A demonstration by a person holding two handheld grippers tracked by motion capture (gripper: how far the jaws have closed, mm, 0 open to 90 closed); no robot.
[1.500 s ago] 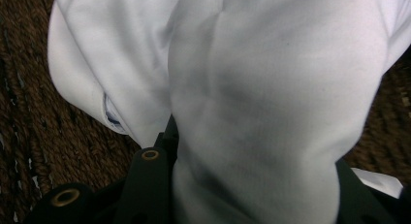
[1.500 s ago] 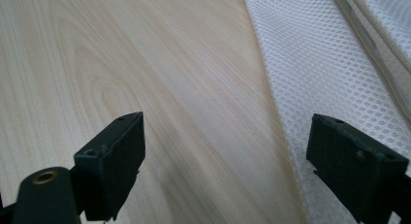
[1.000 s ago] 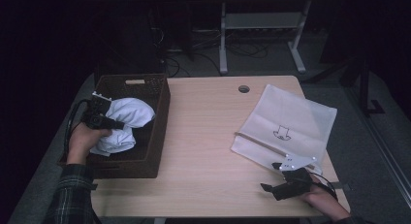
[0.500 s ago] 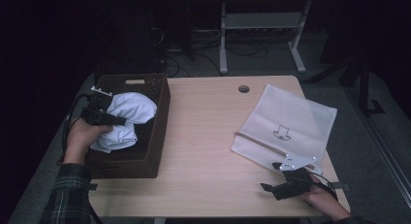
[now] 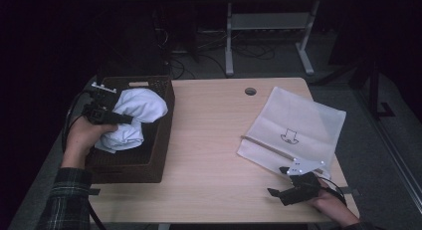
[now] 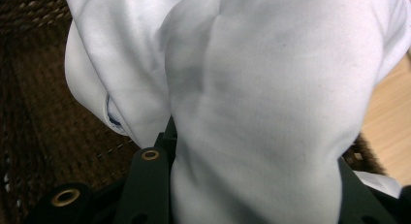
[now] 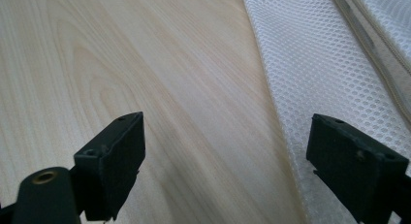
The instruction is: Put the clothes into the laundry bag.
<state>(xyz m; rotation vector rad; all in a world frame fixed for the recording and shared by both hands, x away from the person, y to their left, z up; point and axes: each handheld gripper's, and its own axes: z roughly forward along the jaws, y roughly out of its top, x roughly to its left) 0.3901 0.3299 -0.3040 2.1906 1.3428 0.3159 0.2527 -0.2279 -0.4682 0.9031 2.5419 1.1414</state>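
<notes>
A bunched white cloth hangs over the dark wicker basket at the table's left, lifted partly above the rim. My left gripper is shut on the white cloth, whose thick fold fills the space between the jaws. A white mesh bag with a zip edge and a small printed mark lies flat at the right. My right gripper rests low near the front right edge, jaws open over bare wood, with the mesh bag just beyond its right jaw.
The light wooden table has a round cable hole at the back. The basket takes up the left side. Behind the table, in the dark, stand a metal frame and cables on the floor.
My left gripper has risen and moved back with the white cloth, pulling it higher out of the basket. The right gripper has stayed put.
</notes>
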